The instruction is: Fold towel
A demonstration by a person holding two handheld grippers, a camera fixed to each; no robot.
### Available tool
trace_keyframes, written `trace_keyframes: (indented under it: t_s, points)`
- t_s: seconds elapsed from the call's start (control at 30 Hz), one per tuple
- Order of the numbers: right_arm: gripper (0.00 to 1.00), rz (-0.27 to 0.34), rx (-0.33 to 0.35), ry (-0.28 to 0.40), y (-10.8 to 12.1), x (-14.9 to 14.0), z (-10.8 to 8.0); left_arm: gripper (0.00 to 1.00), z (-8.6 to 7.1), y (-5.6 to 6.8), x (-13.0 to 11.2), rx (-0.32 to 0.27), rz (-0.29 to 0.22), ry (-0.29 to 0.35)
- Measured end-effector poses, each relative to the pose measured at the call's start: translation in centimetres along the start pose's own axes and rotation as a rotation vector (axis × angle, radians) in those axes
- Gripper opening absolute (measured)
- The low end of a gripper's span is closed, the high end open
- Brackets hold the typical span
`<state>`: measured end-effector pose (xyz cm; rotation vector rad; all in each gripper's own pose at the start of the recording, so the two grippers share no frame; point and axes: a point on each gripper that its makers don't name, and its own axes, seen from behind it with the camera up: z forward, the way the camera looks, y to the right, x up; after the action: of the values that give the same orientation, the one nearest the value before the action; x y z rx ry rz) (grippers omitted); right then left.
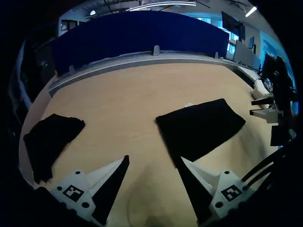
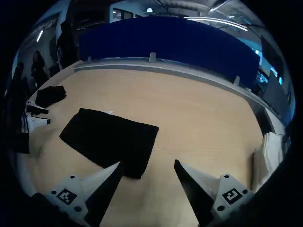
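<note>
The towel lies flat on the table as a tidy dark rectangle, just ahead-right of your left tongs and ahead-left of your right tongs, both apart and empty, so folding looks nearly finished.

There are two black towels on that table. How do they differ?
The middle towel lies flat in a neat rectangle; the side towel is rumpled with ragged edges. The middle towel sits mid-table; the side towel lies near the table edge. Both are black.
</note>
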<state>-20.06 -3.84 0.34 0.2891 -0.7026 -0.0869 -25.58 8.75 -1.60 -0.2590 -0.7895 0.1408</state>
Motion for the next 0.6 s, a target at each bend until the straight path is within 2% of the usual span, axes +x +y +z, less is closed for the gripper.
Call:
trace_keyframes:
  t_s: [0.17,0.33,0.47,0.6]
  points:
    - [1.0,0.009,0.002,0.006,0.1,-0.6,-0.9,0.9,-1.4,0.0,-1.2,0.011,-0.021,-0.001]
    - [1.0,-0.007,0.031,0.007,-0.2,-0.6,-0.9,0.9,-2.4,-0.2,-1.8,0.029,-0.039,0.002]
    - [1.0,-0.047,0.09,-0.007,-1.2,-0.9,-0.6,0.9,-3.5,-0.4,-2.2,0.043,-0.048,0.009]
    - [1.0,-0.117,0.148,-0.03,-2.4,-1.4,-0.5,0.9,-4.6,-0.5,-2.8,0.058,-0.056,0.01]
